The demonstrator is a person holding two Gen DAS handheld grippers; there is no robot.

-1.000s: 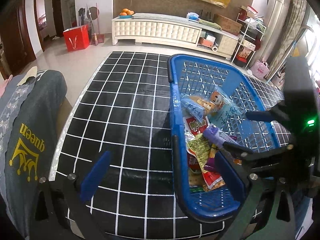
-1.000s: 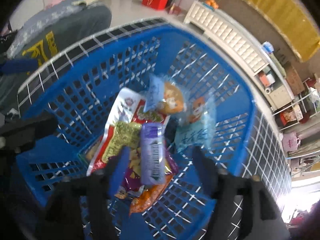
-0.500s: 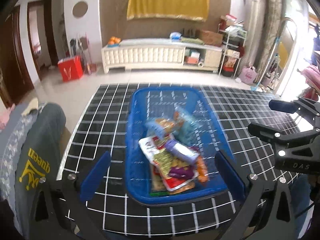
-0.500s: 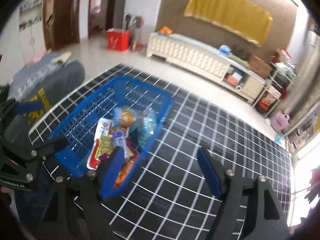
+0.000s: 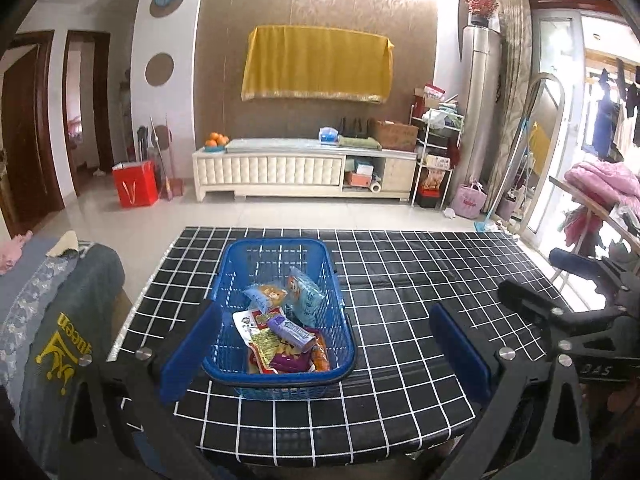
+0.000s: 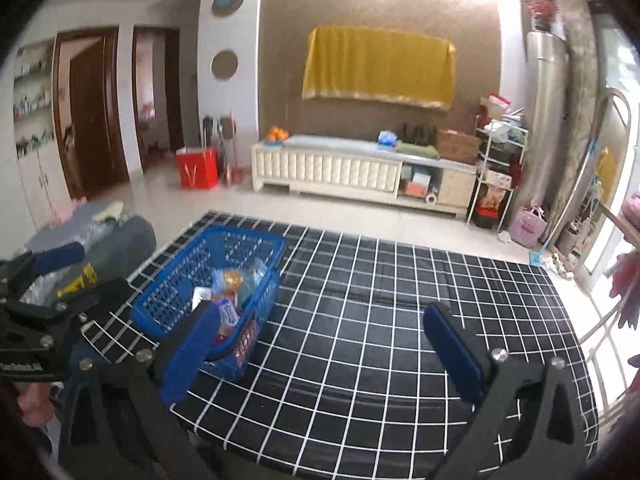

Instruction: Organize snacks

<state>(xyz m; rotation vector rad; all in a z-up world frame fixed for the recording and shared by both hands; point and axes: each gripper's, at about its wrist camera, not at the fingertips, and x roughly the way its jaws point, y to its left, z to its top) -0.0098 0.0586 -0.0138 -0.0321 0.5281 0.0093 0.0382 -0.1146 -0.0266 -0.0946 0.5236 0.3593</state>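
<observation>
A blue plastic basket (image 5: 224, 276) (image 6: 168, 300) stands on the left part of a black table with a white grid (image 5: 400, 280) (image 6: 380, 300). Several snack packs lie inside it, among them a purple bar (image 5: 290, 332) (image 6: 229, 314), a pale blue pack with an orange cake (image 5: 266, 295) (image 6: 232, 279) and a red-and-white bag (image 5: 250, 320). My left gripper (image 5: 324, 348) is open and held back above the table's near edge, nothing between its fingers. My right gripper (image 6: 320, 354) is open too, empty, to the right of the basket.
A grey cloth with yellow print (image 5: 60, 332) covers a seat left of the table. Beyond the table lie a tiled floor, a white cabinet (image 5: 304, 168), a red bag (image 5: 134, 188) and a shelf rack (image 5: 434, 160). Pink laundry (image 5: 600, 184) hangs at the right.
Both grippers have pulled up and back from the basket, so the whole table and room now show. The right gripper left the purple bar lying in the basket.
</observation>
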